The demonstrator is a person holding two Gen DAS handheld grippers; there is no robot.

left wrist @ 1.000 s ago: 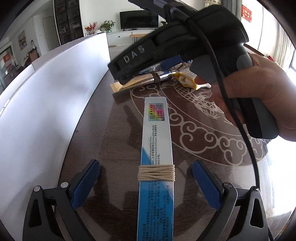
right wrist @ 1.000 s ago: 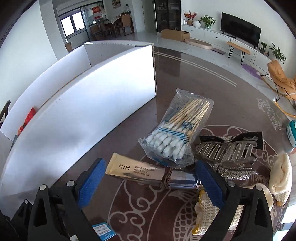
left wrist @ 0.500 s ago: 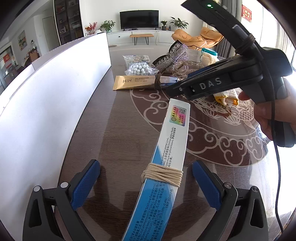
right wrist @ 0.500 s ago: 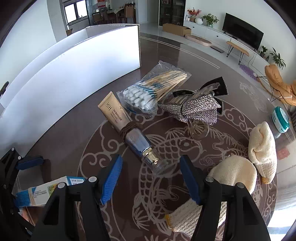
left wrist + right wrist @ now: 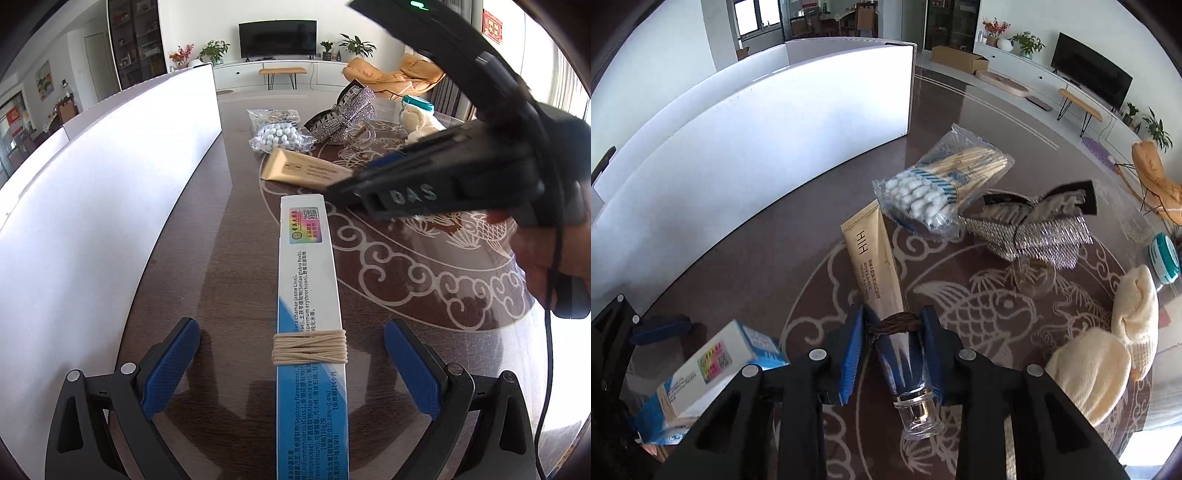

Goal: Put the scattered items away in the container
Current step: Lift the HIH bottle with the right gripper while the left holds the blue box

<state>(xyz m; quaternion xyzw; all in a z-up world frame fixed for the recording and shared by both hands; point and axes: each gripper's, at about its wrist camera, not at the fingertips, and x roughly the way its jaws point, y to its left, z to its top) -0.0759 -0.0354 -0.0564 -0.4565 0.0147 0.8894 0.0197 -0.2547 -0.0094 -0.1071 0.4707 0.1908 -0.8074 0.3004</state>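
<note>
Living-room table (image 5: 798, 236) beside white box (image 5: 768, 122) | right gripper (image 5: 892, 354) clamped on gold tube (image 5: 877, 269) | left gripper (image 5: 291, 369) wide around boxed toothpaste (image 5: 310, 295)

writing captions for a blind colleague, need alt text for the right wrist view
The right gripper is shut on a gold cream tube lying on a dark patterned table. Beyond it lie a bag of cotton swabs and a sparkly hair claw, with a white container left.

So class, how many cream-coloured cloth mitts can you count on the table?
2. One mitt lies at the near right of the table; the other mitt lies just behind it, touching it, beside a teal-lidded jar. More could be hidden outside the view.
</note>
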